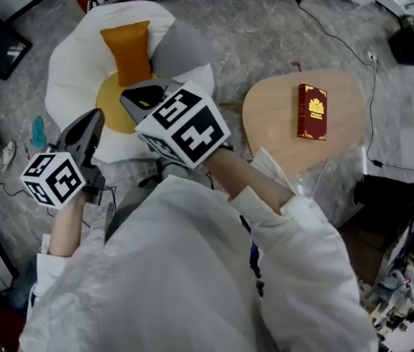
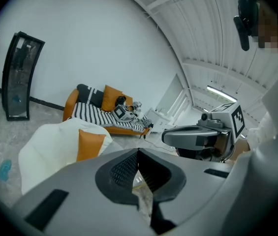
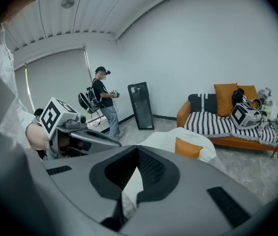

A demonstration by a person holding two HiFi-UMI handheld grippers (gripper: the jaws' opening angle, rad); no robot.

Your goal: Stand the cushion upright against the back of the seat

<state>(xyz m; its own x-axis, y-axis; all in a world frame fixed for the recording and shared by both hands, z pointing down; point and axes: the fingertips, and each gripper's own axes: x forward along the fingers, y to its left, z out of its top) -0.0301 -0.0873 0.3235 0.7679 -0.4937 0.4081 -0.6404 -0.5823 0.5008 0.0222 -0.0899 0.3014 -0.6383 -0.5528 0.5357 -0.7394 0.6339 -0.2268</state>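
The cushion [image 1: 126, 50] is orange and stands upright on the white seat [image 1: 71, 64], its back against the seat's puffy white back. Its lower edge sits above the seat's yellow patch [image 1: 111, 105].

Both claws are on the near side of the seat, pointing towards it. The left claw [image 1: 97, 116] is at the seat's near left edge. Its two jaws are closed tip to tip, with only floor showing through the slit below the tips, and it has hold of nothing. The right claw [image 1: 135, 97] lies just short of the cushion, over the yellow patch in the head view. Its jaws are likewise pressed together and empty. Neither claw touches the cushion.

To the right of the seat is a round wooden worktop [image 1: 272, 116] with a red book [image 1: 311, 111] lying flat on it. Beyond the seat is an orange sofa [image 3: 227, 124] with a striped cover. A person [image 3: 104, 104] stands off to the seat's left near a dark panel [image 3: 141, 104] that leans on the wall.
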